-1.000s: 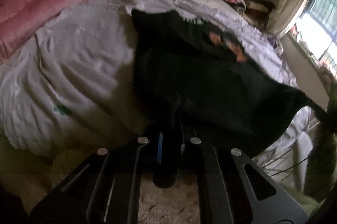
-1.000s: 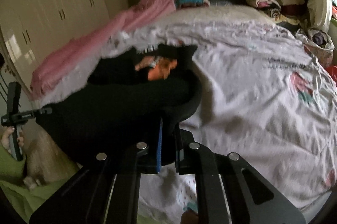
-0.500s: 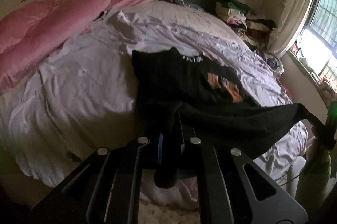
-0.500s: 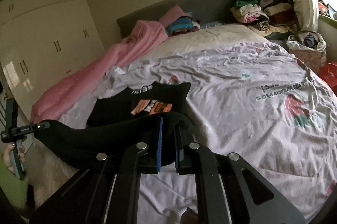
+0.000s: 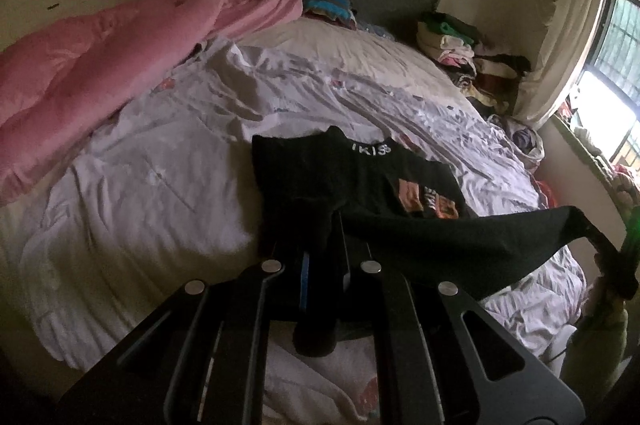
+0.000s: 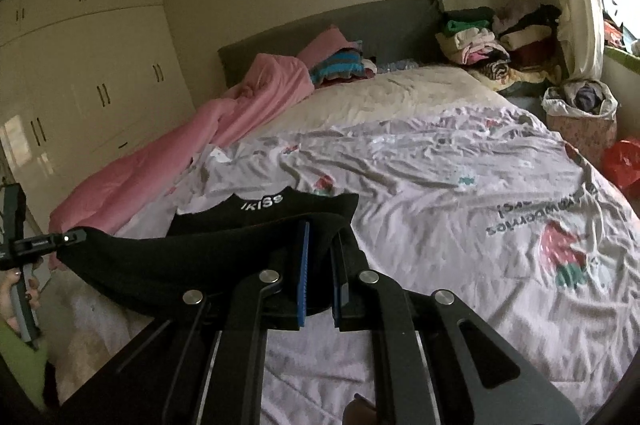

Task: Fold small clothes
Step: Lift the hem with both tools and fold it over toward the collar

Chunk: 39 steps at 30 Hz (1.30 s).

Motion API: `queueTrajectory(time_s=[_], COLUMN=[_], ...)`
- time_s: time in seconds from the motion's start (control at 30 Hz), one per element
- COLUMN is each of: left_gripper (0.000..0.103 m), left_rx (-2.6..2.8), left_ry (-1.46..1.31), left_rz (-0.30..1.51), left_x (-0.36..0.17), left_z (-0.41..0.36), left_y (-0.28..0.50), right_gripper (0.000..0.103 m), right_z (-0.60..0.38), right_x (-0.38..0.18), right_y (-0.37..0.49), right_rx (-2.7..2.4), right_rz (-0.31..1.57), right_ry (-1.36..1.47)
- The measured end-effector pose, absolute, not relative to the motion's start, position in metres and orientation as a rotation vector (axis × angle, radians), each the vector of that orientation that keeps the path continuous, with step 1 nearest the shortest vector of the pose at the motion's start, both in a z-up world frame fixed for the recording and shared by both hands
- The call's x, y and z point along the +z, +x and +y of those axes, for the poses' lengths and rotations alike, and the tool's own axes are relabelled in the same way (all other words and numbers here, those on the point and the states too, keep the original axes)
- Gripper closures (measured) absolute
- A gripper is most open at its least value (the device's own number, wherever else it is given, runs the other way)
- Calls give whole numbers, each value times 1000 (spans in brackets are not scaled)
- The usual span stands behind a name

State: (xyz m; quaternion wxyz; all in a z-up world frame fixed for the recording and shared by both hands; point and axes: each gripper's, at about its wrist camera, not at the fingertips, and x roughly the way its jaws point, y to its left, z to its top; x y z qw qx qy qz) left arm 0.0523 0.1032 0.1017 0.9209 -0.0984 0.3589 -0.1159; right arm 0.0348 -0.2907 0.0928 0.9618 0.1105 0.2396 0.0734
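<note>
Big and rumpled, a bed [image 6: 420, 161] with a pale printed sheet [image 5: 160, 185] fills the room. A pink blanket [image 5: 100, 65] is heaped along the bed's left edge, and piles of folded clothes [image 6: 480, 45] are stacked at the far right corner by the headboard. White cupboards [image 6: 80, 65] are seen past the left edge.

A small black top [image 5: 340, 181] with white letters at its neck is spread near the bed's front edge. Its near hem is lifted off the sheet and pulled tight between the two tools. The left gripper [image 5: 322, 265] is clamped on one corner of the hem, its jaws pressed together on the cloth. The right gripper [image 6: 320, 265] is clamped on the other corner, with black cloth squeezed between its blue pads [image 6: 303, 277]. The far part of the top is left lying flat on the sheet.
</note>
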Motion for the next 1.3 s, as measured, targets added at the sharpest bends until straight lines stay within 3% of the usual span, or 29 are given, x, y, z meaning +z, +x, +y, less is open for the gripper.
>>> queueTrajectory(time_s=[0.53, 1.3], left_gripper=[101, 100], left_rx=[-193, -125], left_ry=[-178, -154], left_rz=[711, 750], left_x=[106, 55], left_z=[98, 96], left_y=[97, 166], right_gripper=[95, 95], right_z=[-286, -273], right_x=[96, 47], right_y=[86, 175], right_rx=[87, 32], right_rz=[465, 585], right_ry=[148, 122])
